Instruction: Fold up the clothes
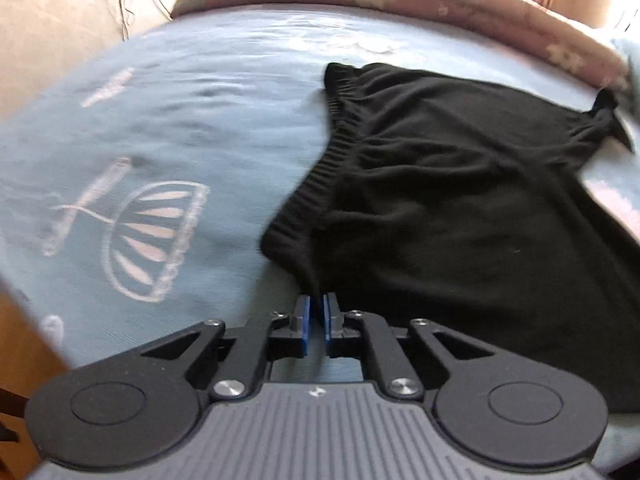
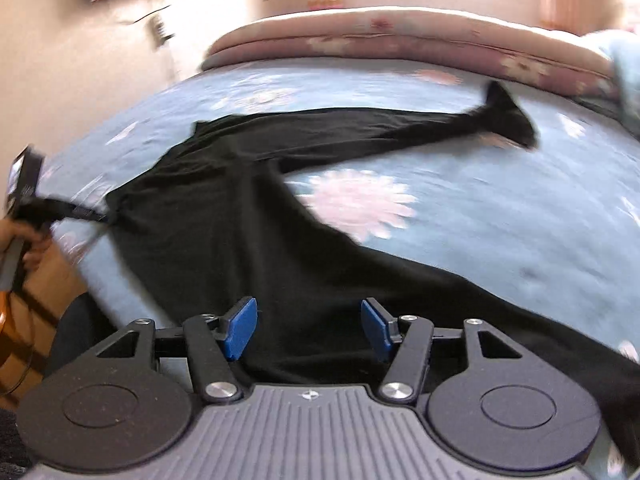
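**Black trousers spread on bed; left tool closing at the waistband corner, right tool spread**

A bed with a blue flowered cover fills both views, with a pink floral quilt folded along its far edge and a bright window beyond. Both pictures are blurred by motion.

The black trousers lie flat on the cover. In the right wrist view one leg runs to the far right, ending in a bunched cuff; the other leg runs near and to the right, under the tool. The elastic waistband shows in the left wrist view, at the garment's left edge.

The left gripper has its pads nearly pressed together, a thin gap showing between them. The near corner of the waistband sits right at their tips; whether cloth is pinched cannot be told here. In the right wrist view, at far left, the garment is drawn to a taut point toward a tool held in a hand, which suggests a grip.

The right gripper stands spread over black fabric, pinching nothing.

Risks, as judged: a shallow corner grip may slip under tension. The spread legs are not aligned, so a fold begun now would come out crooked. The right tool may catch one layer only, or the cover beneath.
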